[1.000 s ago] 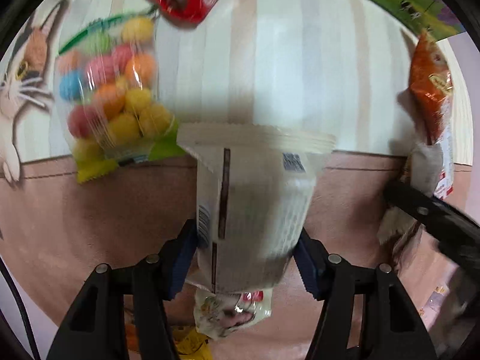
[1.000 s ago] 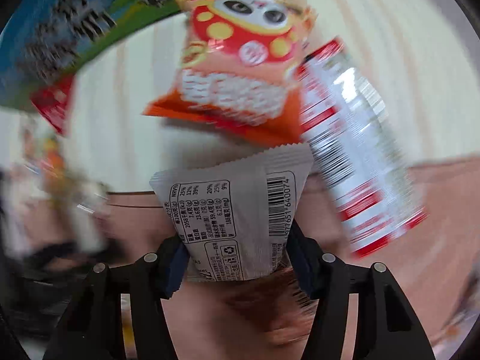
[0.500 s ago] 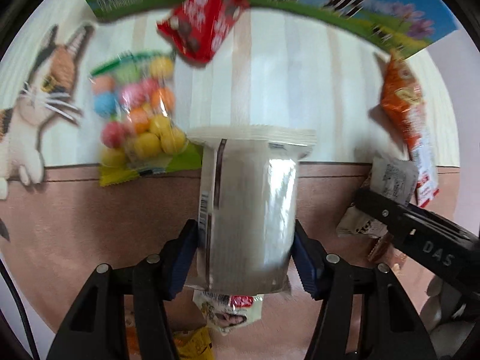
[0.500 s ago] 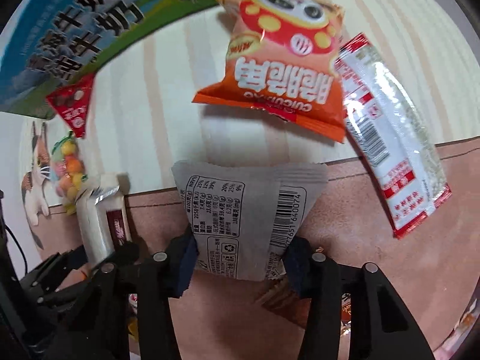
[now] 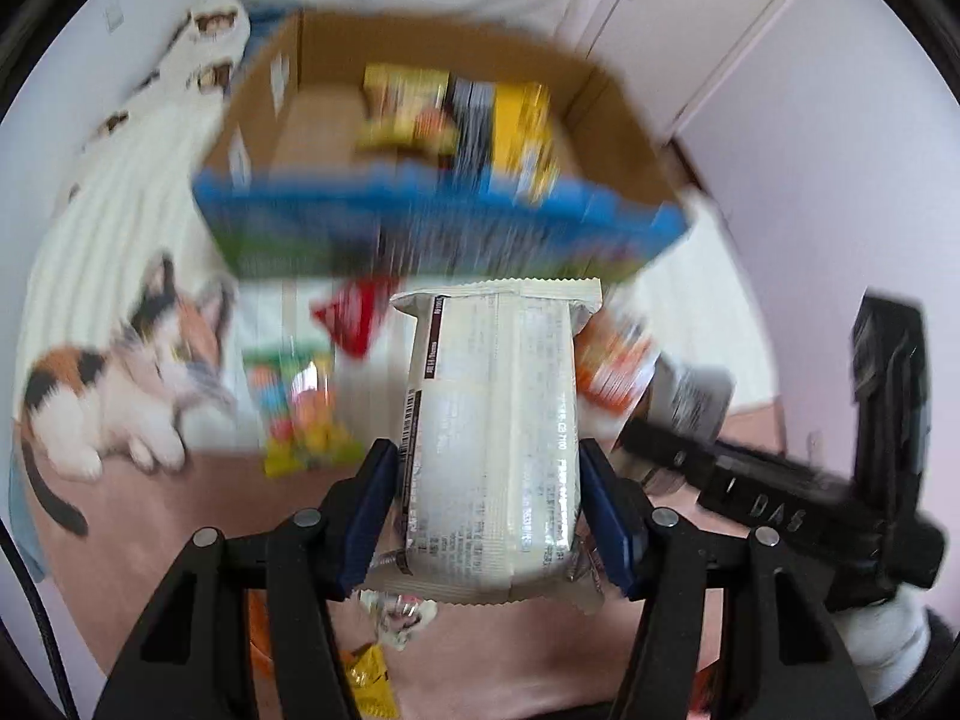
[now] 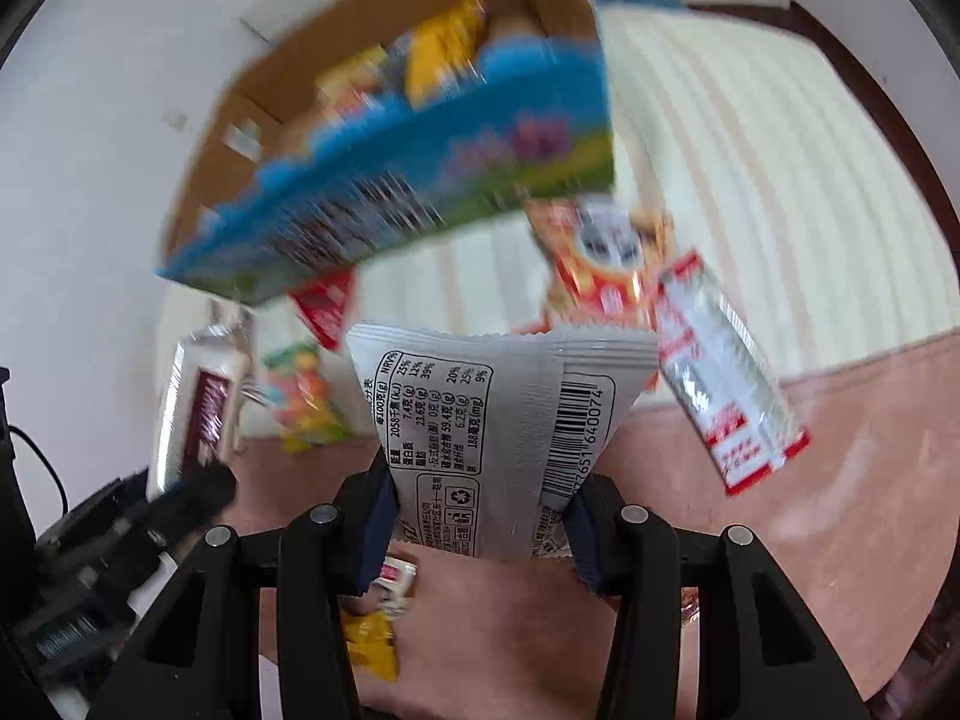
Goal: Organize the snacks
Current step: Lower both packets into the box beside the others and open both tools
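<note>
The cream wrapper (image 5: 492, 438) has a dark brown stripe and grey print. The grey packet (image 6: 498, 420) carries black print and a barcode. The cardboard box (image 5: 444, 222) is blue and green outside – plain brown inside. The candy bag (image 5: 300, 408) shows balls of pink, orange, yellow and blue. The mat (image 5: 120, 276) is cream-striped, with a calico cat – white, orange, black. The chip bag (image 6: 600, 258) is orange and red.

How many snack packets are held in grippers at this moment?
2: a cream packet in the left gripper, a grey packet in the right gripper. Other packets lie loose below.
</note>
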